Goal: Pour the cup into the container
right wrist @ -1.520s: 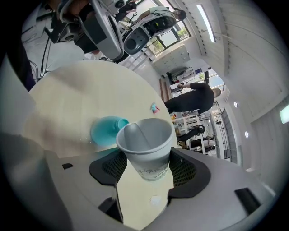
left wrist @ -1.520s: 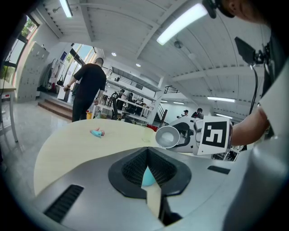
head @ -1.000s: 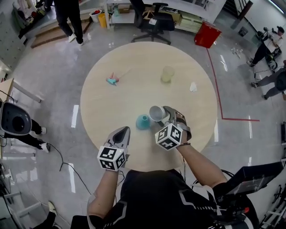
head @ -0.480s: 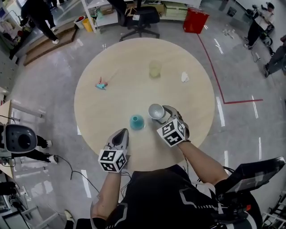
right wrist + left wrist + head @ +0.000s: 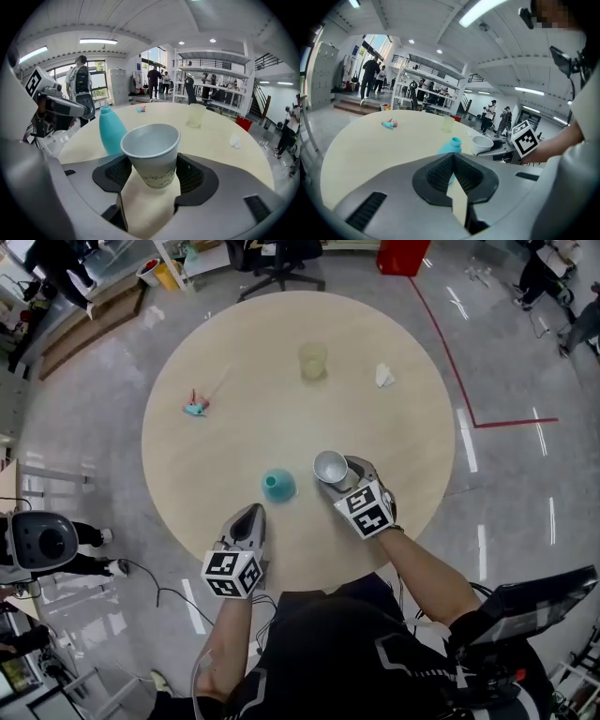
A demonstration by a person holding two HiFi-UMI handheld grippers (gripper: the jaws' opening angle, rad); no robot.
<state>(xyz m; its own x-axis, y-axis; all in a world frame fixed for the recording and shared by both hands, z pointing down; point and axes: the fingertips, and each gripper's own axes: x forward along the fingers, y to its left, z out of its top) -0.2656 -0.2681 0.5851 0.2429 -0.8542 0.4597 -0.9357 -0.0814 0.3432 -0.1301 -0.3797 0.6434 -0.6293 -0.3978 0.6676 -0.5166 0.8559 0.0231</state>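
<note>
Teal flask (image 5: 277, 485), one; paper cup (image 5: 330, 467), one; yellowish tumbler (image 5: 312, 361), one.

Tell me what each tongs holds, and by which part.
The right tongs clamp the paper cup by its lower side walls; the left tongs are shut on nothing.

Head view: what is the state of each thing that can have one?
left gripper: fingers shut, empty.
right gripper: fingers closed on the paper cup.
paper cup: held, mouth upward.
teal bottle: standing upright.
clear cup: standing upright, far side.
</note>
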